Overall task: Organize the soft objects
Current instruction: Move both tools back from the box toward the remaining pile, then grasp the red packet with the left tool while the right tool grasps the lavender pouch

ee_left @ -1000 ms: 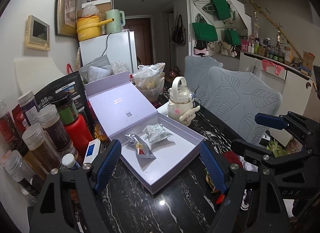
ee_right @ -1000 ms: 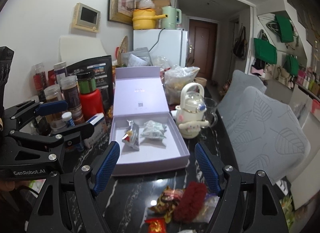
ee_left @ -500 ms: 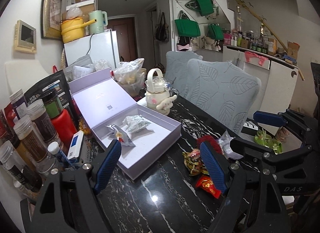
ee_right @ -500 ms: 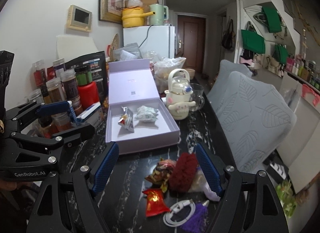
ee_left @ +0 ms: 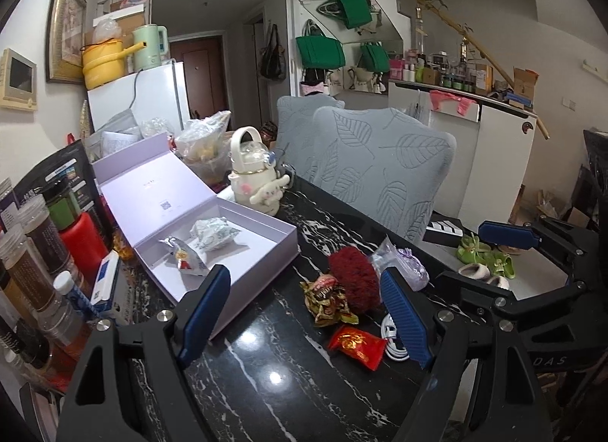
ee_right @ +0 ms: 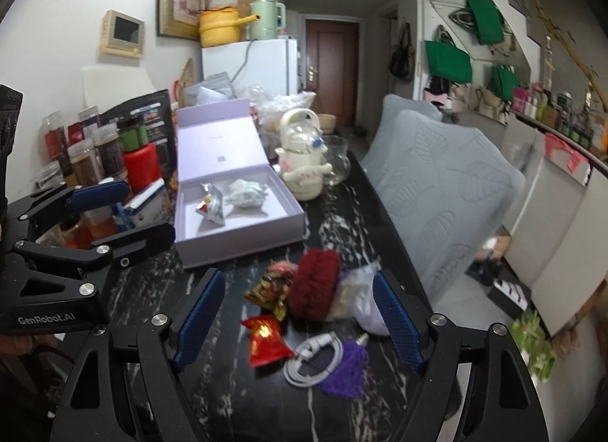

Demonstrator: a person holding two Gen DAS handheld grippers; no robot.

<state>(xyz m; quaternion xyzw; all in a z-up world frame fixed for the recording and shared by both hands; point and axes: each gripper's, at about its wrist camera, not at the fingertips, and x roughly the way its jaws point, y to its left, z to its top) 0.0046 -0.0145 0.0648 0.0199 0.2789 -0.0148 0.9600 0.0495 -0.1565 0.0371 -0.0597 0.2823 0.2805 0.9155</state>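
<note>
Soft items, led by a red fuzzy ball, clustered near the desk's right edge, just beside the open lilac box. Left gripper and right gripper: fingers spread, empty.

- Box sits on the counter, two packets inside.
- Jars stand left of it, kettle right.
- Pompom, pouch and cable lie before it.

red fuzzy pouch beside snack packets, open lilac box
</note>
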